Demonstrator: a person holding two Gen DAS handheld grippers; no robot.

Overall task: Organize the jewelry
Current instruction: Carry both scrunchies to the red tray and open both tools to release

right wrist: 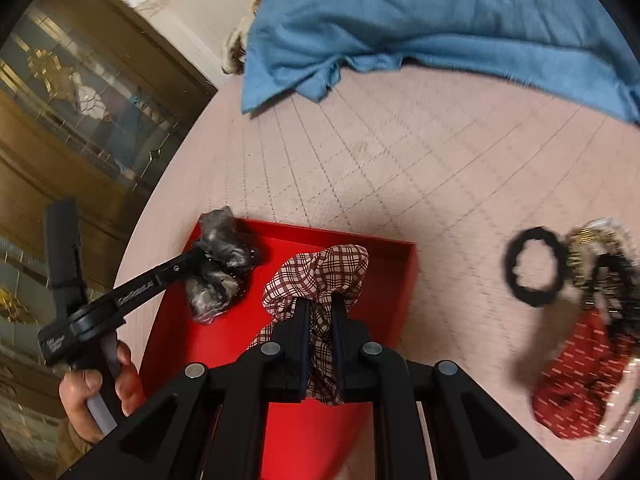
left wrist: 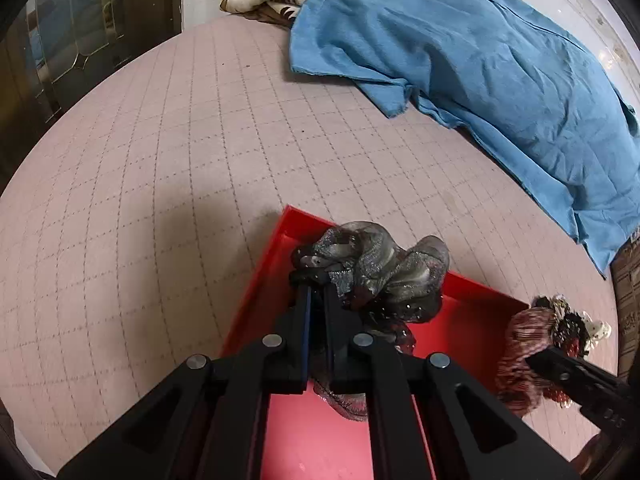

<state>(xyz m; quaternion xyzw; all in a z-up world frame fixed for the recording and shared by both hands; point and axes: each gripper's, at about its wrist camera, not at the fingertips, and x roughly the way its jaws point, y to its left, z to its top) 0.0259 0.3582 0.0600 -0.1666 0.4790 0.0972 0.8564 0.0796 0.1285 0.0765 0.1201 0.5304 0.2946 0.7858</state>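
Both scrunchies are carried over the shallow red tray for sorting: the glittery grey scrunchie is pinched by the left gripper, the red-and-white checked scrunchie by the right gripper, fingers nearly closed.

My right gripper is clamped on a red-and-white checked scrunchie, holding it over the red tray. At left, my left gripper pinches a grey glittery scrunchie above the tray's far left corner, with my left hand on its handle. To the right, on the pink quilted cover, lie a black scrunchie and a red patterned one, blurred.
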